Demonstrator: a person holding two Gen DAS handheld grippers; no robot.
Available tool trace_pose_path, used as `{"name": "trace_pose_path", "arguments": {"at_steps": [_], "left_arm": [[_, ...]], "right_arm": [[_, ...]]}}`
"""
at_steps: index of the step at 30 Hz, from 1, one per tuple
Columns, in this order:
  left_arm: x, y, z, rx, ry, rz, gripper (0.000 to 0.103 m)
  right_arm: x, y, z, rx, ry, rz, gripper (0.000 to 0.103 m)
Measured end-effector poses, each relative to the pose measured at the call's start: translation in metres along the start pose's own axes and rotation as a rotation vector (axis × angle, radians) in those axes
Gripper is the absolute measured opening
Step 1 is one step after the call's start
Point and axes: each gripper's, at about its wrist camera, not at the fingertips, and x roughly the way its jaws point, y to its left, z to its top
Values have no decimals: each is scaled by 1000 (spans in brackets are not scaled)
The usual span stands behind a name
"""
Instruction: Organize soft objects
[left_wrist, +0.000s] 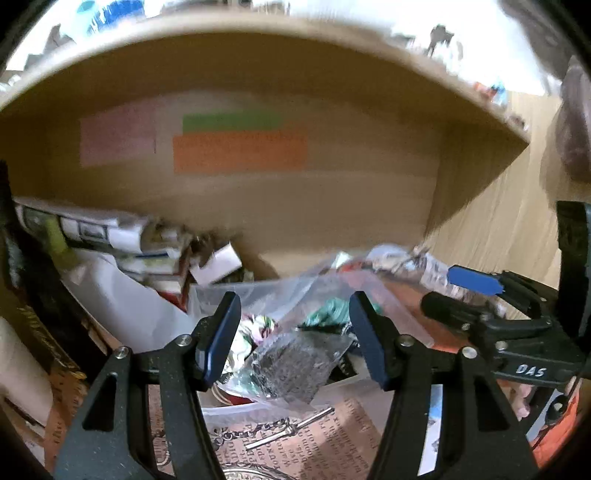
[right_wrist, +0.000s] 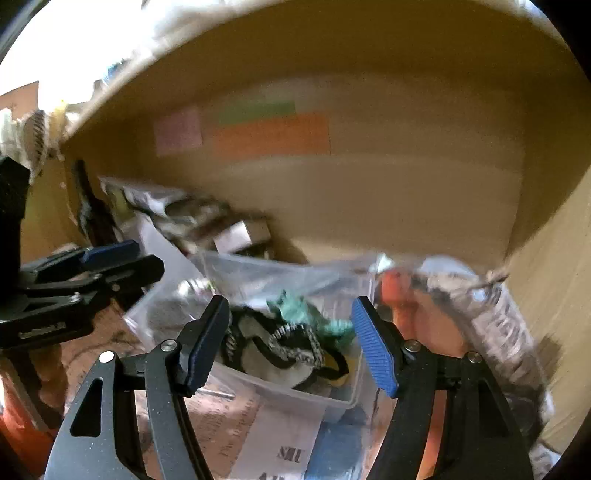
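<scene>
**Both grippers spread over the bag of soft things**

Printed paper (left_wrist: 325, 432) lies right under my left gripper (left_wrist: 293, 336), with a metal chain (left_wrist: 255, 430) across it. Its two fingers stand wide apart with nothing between them. Off to its left a heap of small boxes (left_wrist: 155, 254) leans against the cardboard wall (left_wrist: 295, 206). Straight ahead, in the gap between the fingers, sits the clear plastic bag (left_wrist: 280, 291), holding a grey speckled pouch (left_wrist: 295, 363), a floral cloth (left_wrist: 255, 328) and a teal cloth (left_wrist: 328, 310). To its right my right gripper (left_wrist: 458, 295) comes in from the side.

My right gripper (right_wrist: 290, 339) is also spread wide and grips nothing. To its left the left gripper (right_wrist: 122, 260) shows. Between its fingers is a clear plastic tub (right_wrist: 332, 400) with a black-and-white strap (right_wrist: 295, 347) and the teal cloth (right_wrist: 314, 317) inside. To its right lie an orange item (right_wrist: 399, 295) and a crinkled clear wrapper (right_wrist: 495, 325); both are blurred.
</scene>
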Motion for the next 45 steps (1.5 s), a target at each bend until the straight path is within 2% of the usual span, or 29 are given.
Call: {"name": "trace_pose_path", "arguments": {"at_steps": [2,5,9,16,20,25,45], "left_arm": [[-15,-2,4,2,-41,6,61],[-35,-5,7,7,-85,5,62],[-59,-7,10,9,-146,9,76],[-91,-9,7,10,-217,29,92],[-103,-11,4,9,-236,32,101],[-110,-10,1,3,-241,32,102],[-113,-10,-3,2,-240,36,103]], "right_arm": [[-15,4,5,-8,-42,0,66],[-39,12,12,-21,-114,0,74],[-65,19,17,-34,-190,-4,77],[-85,27,17,-26,-238,9,83],[-91,31,14,-20,-247,10,92],[-98,35,10,-13,-262,3,103],[-99,41,7,-13,-263,-10,103]]}}
